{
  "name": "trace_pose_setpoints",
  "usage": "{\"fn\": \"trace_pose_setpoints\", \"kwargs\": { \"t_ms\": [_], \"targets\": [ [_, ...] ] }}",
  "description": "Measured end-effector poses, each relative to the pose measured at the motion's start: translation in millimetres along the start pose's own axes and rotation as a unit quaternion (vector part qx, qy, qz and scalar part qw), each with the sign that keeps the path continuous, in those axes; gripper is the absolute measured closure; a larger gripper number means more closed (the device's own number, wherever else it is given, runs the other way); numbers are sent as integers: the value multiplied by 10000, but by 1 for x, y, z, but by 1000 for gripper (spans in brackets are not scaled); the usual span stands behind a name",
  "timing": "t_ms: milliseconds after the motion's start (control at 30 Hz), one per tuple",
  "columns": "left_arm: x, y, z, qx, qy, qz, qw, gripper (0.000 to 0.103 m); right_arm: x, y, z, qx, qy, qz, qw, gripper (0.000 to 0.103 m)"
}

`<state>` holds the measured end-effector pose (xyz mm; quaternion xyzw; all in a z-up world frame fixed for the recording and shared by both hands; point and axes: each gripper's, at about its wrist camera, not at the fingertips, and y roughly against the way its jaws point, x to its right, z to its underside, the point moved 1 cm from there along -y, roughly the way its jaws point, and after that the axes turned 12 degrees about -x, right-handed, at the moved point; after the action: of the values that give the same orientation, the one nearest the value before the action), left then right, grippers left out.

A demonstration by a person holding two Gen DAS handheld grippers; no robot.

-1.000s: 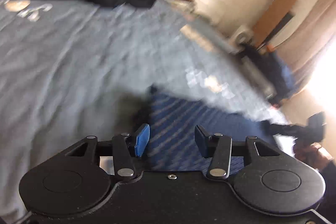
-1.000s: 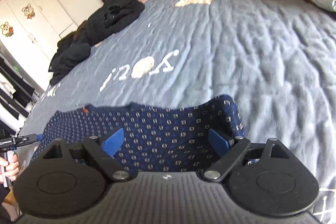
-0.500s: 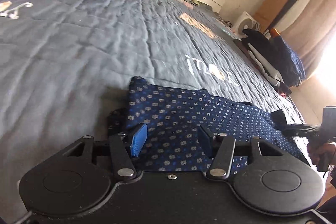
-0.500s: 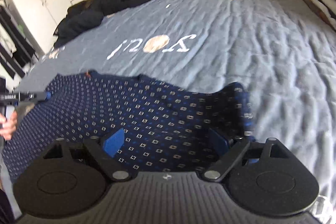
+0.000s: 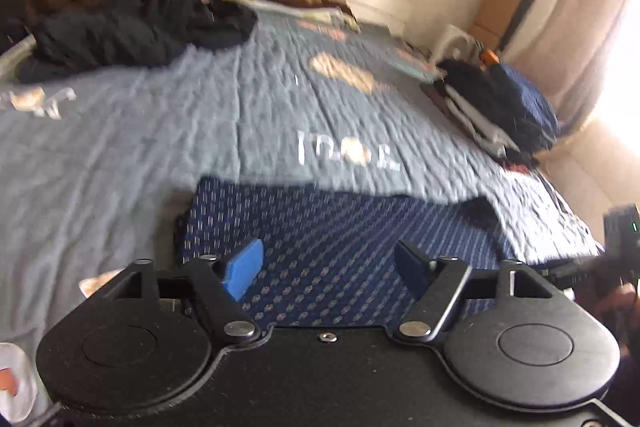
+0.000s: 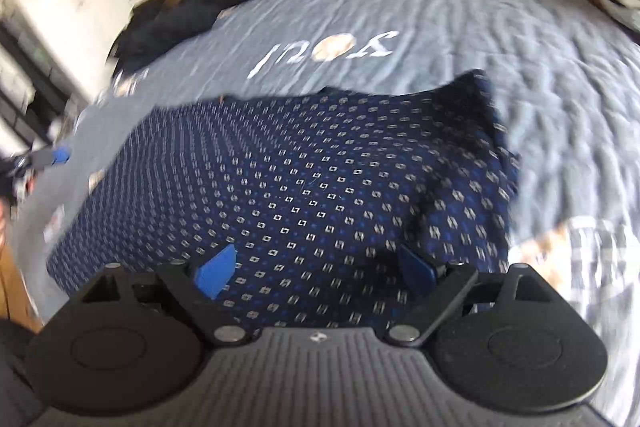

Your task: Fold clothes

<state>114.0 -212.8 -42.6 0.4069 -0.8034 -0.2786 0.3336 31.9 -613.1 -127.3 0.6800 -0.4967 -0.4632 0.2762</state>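
Shirt (image 6: 304, 187), navy, now spread flatter near on bed (image 5: 160, 131); both grippers (image 5: 328, 267) (image 6: 316, 271) above it, jaws spread, holding nothing.

Navy garment (image 6: 304, 187) dotted with small grey and blue squares, spread at the near edge of a grey-blue bedspread (image 5: 140, 131) printed with white lettering and tan patches. Black clothes heap (image 5: 132, 23) at its far left corner. Bright blue fingertips (image 6: 214, 271) on black grippers.
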Motion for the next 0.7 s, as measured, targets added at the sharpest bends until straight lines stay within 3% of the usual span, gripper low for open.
{"fn": "trace_pose_setpoints", "kwargs": {
  "t_ms": [133, 367, 533, 633, 700],
  "targets": [
    [40, 18, -12, 305, -93, -49, 9995, 16, -12, 29, 20, 389, -196, 72, 9990, 15],
    [101, 52, -24, 733, -348, 37, 9967, 15, -31, 82, 50, 884, -491, -83, 9948, 14],
    [106, 84, -13, 1183, 33, 212, 9928, 7, -49, 100, 67, 1029, -453, 85, 9936, 13],
    [110, 80, 0, 1084, 62, -104, 9940, 7, -60, 106, 77, 1084, -450, 147, 9930, 11],
    [104, 79, 13, 1179, 384, -124, 9922, 6, -67, 107, 84, 1118, -450, 185, 9925, 11]
  ]
}}
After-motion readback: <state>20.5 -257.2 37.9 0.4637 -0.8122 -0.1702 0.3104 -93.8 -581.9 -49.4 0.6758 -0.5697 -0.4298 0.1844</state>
